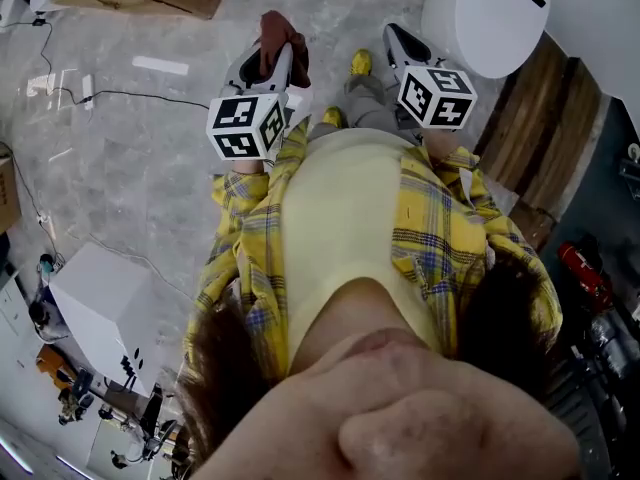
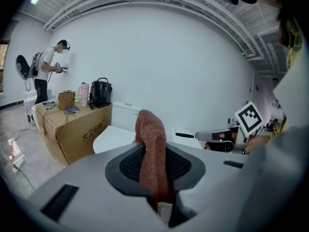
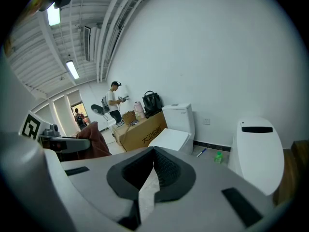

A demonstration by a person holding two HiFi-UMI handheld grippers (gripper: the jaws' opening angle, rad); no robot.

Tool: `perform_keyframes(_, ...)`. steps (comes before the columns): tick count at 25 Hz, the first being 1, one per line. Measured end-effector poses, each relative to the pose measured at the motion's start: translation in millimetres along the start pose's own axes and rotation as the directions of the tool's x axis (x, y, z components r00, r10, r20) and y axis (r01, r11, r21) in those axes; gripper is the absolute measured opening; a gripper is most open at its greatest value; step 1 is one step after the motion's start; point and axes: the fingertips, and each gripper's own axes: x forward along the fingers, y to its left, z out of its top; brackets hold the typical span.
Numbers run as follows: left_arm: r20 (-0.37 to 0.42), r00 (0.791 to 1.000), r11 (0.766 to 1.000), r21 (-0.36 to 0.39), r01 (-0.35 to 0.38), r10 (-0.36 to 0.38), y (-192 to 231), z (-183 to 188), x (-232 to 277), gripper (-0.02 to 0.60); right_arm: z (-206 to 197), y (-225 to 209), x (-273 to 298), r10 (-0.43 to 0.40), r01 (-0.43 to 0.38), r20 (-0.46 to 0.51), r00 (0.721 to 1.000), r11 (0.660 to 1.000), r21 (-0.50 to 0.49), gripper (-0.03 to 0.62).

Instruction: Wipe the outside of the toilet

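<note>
My left gripper [image 1: 275, 56] is shut on a reddish-brown cloth [image 1: 279, 34], held above the grey floor in front of the person. In the left gripper view the cloth [image 2: 151, 149] stands up between the dark pads [image 2: 128, 166]. My right gripper [image 1: 396, 40] hangs beside it, near a rounded white toilet [image 1: 490, 13] at the top right. In the right gripper view the jaws [image 3: 153, 167] are pressed together, with only a thin pale strip in the seam. That view shows the rounded toilet [image 3: 256, 149] at right and a second white toilet [image 3: 177, 127] with a tank further back.
A cardboard box [image 2: 72, 124] carrying bags stands by the wall, with a person [image 2: 46, 69] working behind it. A small green bottle [image 3: 219, 157] lies on the floor between the toilets. A cable [image 1: 100, 94], a white box [image 1: 110, 298] and wooden panels [image 1: 545, 118] surround the person.
</note>
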Motion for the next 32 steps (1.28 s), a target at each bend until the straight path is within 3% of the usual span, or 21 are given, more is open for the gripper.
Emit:
perform_keyframes(17,-0.022,0.999,0.999,0.010,-0.037,0.038,21.9,77.9,112.0,0.081,87.8,-67.5,94.2,0.085,-0.085,-0.005,0.996,0.996,0.009,0.025)
perform_keyframes(32,0.026,0.998,0.999,0.019,-0.049,0.048,17.1,129.0,209.4,0.081,140.1,-136.7,145.8,0.119,-0.120,0.018,0.993,0.993,0.004,0.025)
